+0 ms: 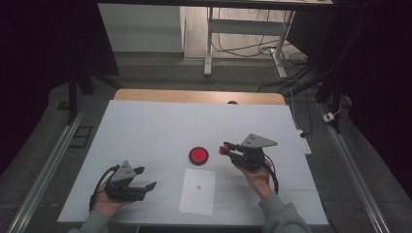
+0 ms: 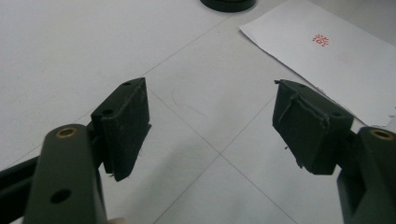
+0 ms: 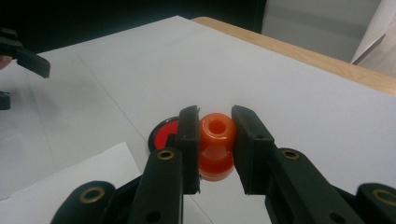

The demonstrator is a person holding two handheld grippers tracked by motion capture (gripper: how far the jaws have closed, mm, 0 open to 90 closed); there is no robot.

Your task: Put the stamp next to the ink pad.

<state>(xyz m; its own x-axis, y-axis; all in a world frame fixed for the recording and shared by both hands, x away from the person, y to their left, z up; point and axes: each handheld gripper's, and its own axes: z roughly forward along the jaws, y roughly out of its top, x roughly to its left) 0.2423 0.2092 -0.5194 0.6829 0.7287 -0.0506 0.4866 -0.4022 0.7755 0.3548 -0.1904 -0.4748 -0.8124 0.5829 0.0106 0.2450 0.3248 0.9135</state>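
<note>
My right gripper (image 1: 224,148) (image 3: 215,119) is shut on a small orange stamp (image 3: 216,135) (image 1: 221,151), just to the right of a round red ink pad (image 1: 198,155) (image 3: 163,134) with a black rim. A white sheet of paper (image 1: 197,191) (image 2: 327,65) lies in front of the pad and bears a small red stamp mark (image 2: 321,40). My left gripper (image 1: 147,177) (image 2: 212,126) rests low at the near left of the table, left of the paper, open with nothing between its pads.
The white table top (image 1: 145,131) has a wooden strip (image 1: 194,96) along its far edge. Beyond it are a desk frame and cables (image 1: 252,48) on the floor. Metal rails (image 1: 48,165) run along both sides of the table.
</note>
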